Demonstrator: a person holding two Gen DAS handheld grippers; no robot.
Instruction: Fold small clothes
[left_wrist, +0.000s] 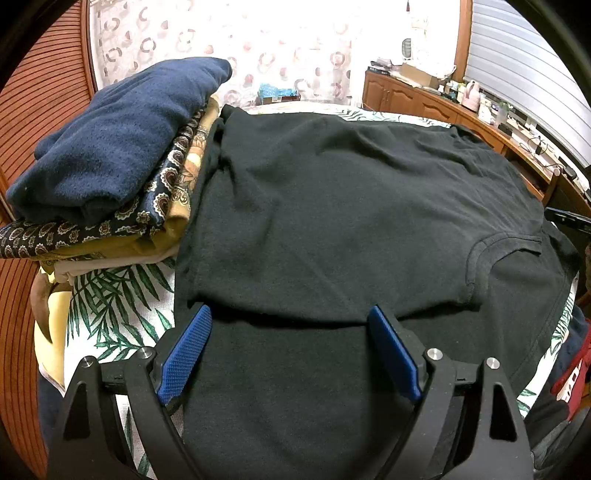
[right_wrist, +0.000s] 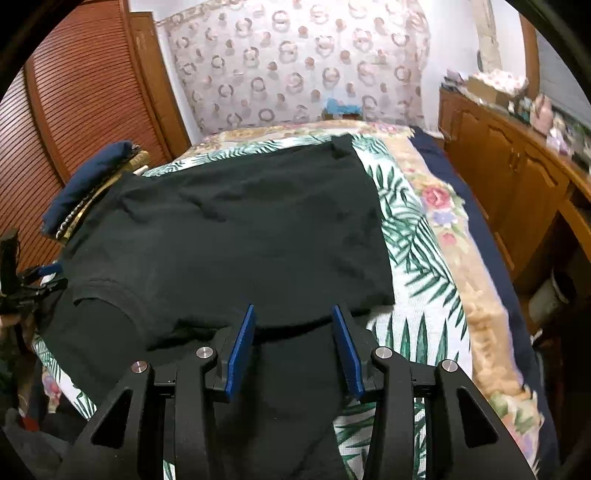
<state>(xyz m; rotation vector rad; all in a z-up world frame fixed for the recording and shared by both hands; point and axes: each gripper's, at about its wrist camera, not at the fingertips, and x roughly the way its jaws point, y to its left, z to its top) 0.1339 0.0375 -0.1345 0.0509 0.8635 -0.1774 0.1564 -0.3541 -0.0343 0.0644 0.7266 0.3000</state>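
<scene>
Black shirt (left_wrist: 332, 206) | flat on bed | under both parted grippers

Left gripper (left_wrist: 290, 314), lower centre of frame: jaws wide apart, nothing between pads. Right gripper (right_wrist: 293, 314), lower centre: jaws partly apart, nothing gripped.

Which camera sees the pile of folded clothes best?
The left wrist view. There the pile fills the upper left, so you see its blue top and patterned layers beside the black shirt. The right wrist view shows only a small edge of the pile at far left.
</scene>
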